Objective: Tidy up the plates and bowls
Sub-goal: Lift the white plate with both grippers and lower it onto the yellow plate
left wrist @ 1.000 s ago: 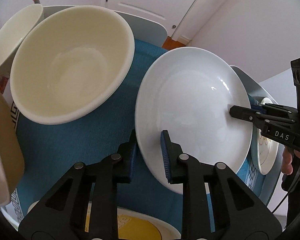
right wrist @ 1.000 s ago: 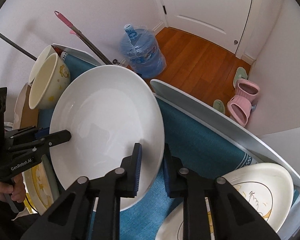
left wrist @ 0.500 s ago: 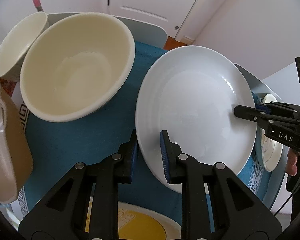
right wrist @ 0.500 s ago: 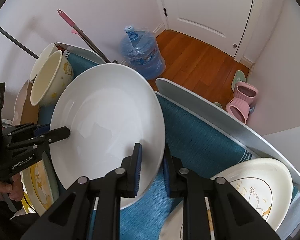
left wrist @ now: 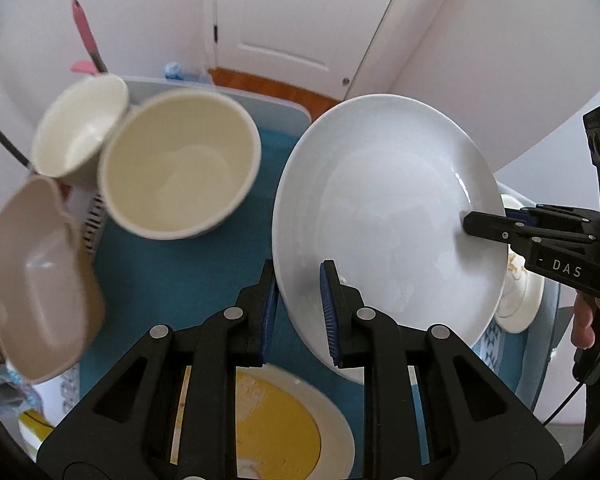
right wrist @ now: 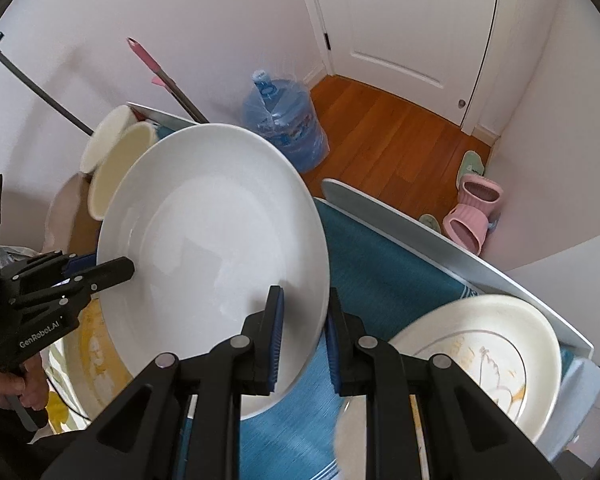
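Gripping glossy round white plate [left wrist: 384, 216], both tools.

Left gripper [left wrist: 298, 308] and right gripper [right wrist: 304, 336], both angled steeply downward, jaws clamped on opposite rims of one white plate [left wrist: 384, 208]; a hand [right wrist: 10, 384] grasps the left gripper's handle.

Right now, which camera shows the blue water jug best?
The right wrist view: the blue water jug stands whole on the wooden floor behind the big white plate. The left wrist view shows only a sliver of its top.
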{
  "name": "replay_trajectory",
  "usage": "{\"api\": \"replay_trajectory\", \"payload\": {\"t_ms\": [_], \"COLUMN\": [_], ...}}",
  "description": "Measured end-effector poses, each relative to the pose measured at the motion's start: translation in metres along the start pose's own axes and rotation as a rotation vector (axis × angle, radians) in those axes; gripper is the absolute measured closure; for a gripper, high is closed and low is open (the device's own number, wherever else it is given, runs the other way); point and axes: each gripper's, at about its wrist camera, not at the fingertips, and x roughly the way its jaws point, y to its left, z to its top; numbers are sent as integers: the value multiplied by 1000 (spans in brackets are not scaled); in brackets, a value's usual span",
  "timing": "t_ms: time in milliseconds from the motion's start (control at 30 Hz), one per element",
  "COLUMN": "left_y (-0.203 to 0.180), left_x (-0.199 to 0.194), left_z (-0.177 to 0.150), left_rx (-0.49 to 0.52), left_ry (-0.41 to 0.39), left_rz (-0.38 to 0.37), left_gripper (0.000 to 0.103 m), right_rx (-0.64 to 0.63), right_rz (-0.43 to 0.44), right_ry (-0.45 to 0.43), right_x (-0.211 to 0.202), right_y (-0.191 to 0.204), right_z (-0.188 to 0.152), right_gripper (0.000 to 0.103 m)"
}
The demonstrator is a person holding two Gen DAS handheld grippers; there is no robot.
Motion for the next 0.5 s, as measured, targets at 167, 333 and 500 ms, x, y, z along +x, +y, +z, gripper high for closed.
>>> {"api": "replay_trajectory", "payload": {"t_ms": [167, 333, 500], "left_y": [-2, 3, 18], "left_x": [-46, -93, -113], "left_z": [-12, -37, -82], "left_rx": [3, 19, 50], "left_ry": [-70, -129, -102], "left_rz": [15, 40, 68], "left_gripper": [85, 85, 85], "right_rx": [-48, -86, -83], "right_rz": [-6, 1, 35], "right_ry": [-47, -82, -101], "right_x": [-41, -74, -86], "right_y": [30, 66, 97], "right_z": [-7, -30, -62], "right_gripper": [85, 85, 85]}}
